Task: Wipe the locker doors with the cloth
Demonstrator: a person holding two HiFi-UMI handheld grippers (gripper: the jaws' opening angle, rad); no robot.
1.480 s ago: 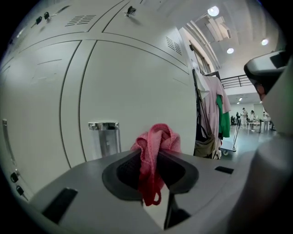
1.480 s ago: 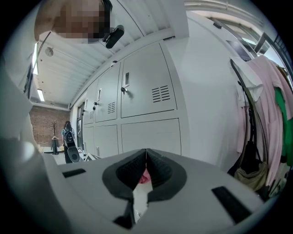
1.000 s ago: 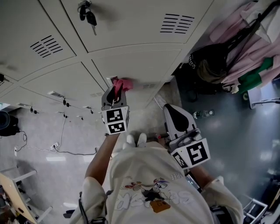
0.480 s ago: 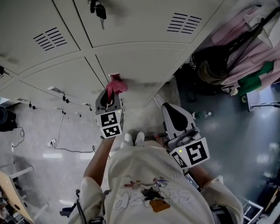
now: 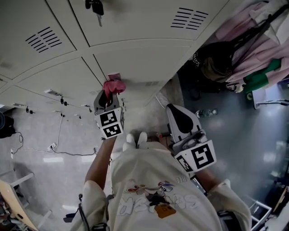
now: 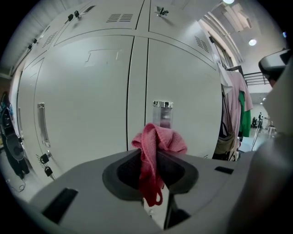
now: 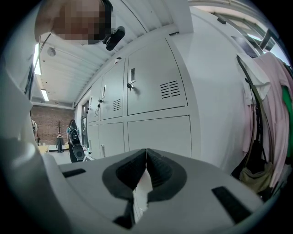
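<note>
The jaws of the left gripper (image 6: 149, 161) are pressed on a pink cloth (image 6: 158, 140). One strip of it hangs down between them, and the rest is bunched above the tips. Right behind the bunch, at the centre of the left gripper view, is a chrome handle (image 6: 162, 113) on a lower locker door (image 6: 187, 87). Whether the cloth touches the door or the handle cannot be told.

The jaws of the right gripper (image 7: 145, 154) are pressed together with nothing between them. They point at the lockers from well apart.

In the head view the cloth (image 5: 114, 85) sits at the upper centre, against the seam between two lower doors. The left gripper (image 5: 107, 100) is just below it, and the left forearm (image 5: 101, 158) is stretched straight toward the lockers. The right gripper (image 5: 177, 116) is at the centre right, held close to the body and away from the doors.

A bunch of keys (image 5: 95, 6) hangs from an upper door at the top edge, and vent slots (image 5: 44, 38) are at the upper left. Pink and green clothes (image 5: 259, 47) hang at the upper right above a dark bag (image 5: 212, 65). A thin cable (image 5: 58, 143) lies on the floor at the left. White shoes (image 5: 135, 140) show below the left gripper.
</note>
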